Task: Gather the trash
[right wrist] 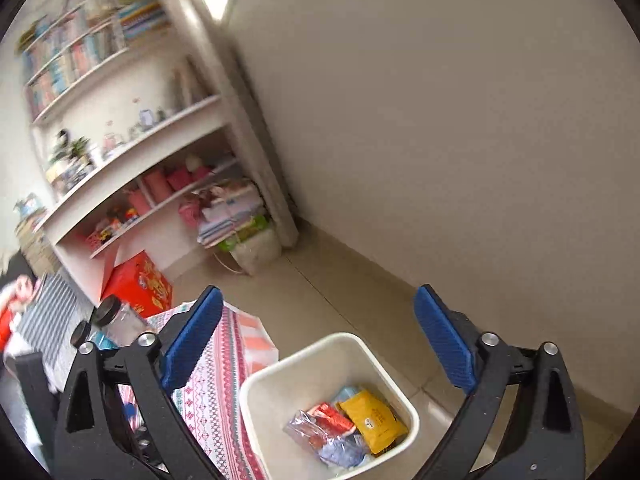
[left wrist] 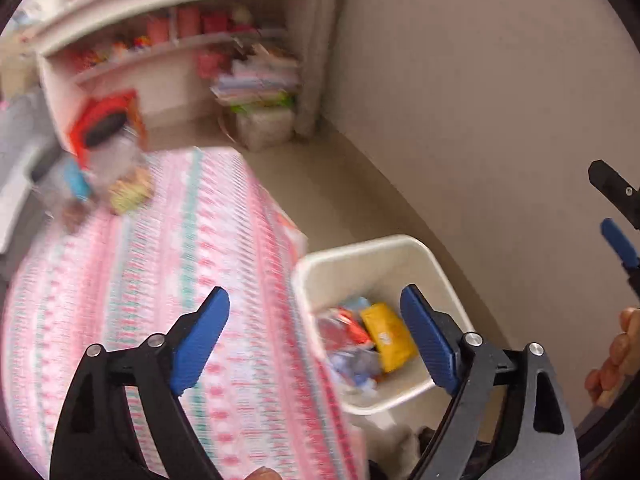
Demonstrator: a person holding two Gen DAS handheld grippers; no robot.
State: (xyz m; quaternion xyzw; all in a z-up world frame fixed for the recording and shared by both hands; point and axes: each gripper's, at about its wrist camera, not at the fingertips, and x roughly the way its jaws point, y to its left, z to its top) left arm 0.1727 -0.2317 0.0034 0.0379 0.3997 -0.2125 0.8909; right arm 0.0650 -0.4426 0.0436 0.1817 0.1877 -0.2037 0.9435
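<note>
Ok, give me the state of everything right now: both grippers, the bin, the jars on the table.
Left gripper: open, holding nothing.
Right gripper: open, holding nothing.
Bin: upright on the floor beside the table, no lid, wrappers inside.
Yellow packet: in the bin.
Jars: on the table, black lids on.

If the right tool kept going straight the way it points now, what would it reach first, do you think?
Probably the floor just past the white bin. The right tool is open and empty, and the bin sits slightly below its line, though depth is hard to judge.

Left hand-held gripper [left wrist: 316,332] gapes (nothing held) above white bin [left wrist: 440,272]
</note>
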